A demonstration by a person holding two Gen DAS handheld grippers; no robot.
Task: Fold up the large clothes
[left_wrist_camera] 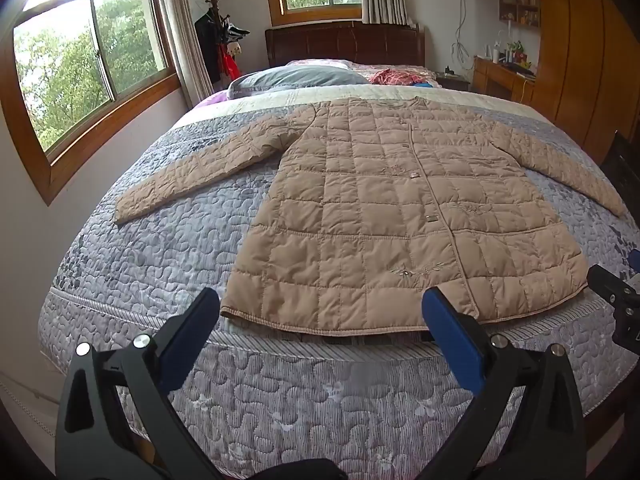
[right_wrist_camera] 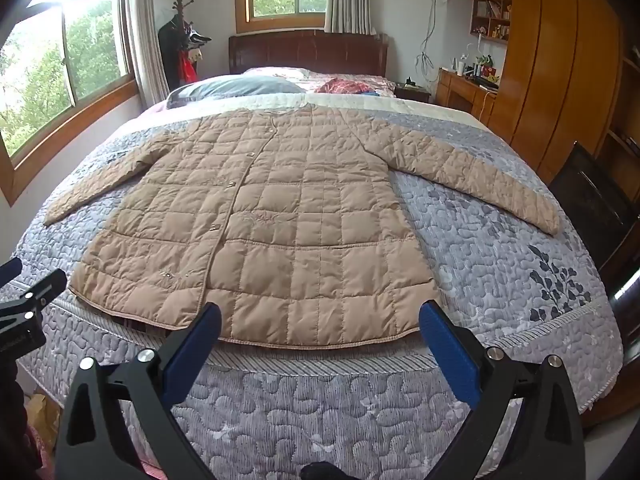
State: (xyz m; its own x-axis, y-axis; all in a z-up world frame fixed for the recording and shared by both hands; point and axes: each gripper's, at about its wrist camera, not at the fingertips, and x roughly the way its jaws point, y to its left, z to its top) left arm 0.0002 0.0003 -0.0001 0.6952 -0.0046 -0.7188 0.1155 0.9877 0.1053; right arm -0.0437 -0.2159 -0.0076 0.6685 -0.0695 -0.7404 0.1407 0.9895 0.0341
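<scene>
A tan quilted coat [left_wrist_camera: 380, 208] lies flat and face up on the bed, sleeves spread out to both sides, hem at the near edge. It also shows in the right wrist view [right_wrist_camera: 272, 232]. My left gripper [left_wrist_camera: 320, 300] is open and empty, held just short of the left half of the hem. My right gripper [right_wrist_camera: 320, 308] is open and empty, just short of the right half of the hem. The right gripper's tip shows at the right edge of the left wrist view [left_wrist_camera: 616, 296]. The left gripper's tip shows at the left edge of the right wrist view [right_wrist_camera: 28, 296].
The bed carries a grey-lilac quilted cover [left_wrist_camera: 160, 248]. A grey pillow [left_wrist_camera: 300, 78] and red clothes [left_wrist_camera: 394, 77] lie near the dark wooden headboard [left_wrist_camera: 344, 42]. Windows line the left wall. A wooden desk and wardrobe [right_wrist_camera: 560, 60] stand on the right, with a dark chair [right_wrist_camera: 592, 200].
</scene>
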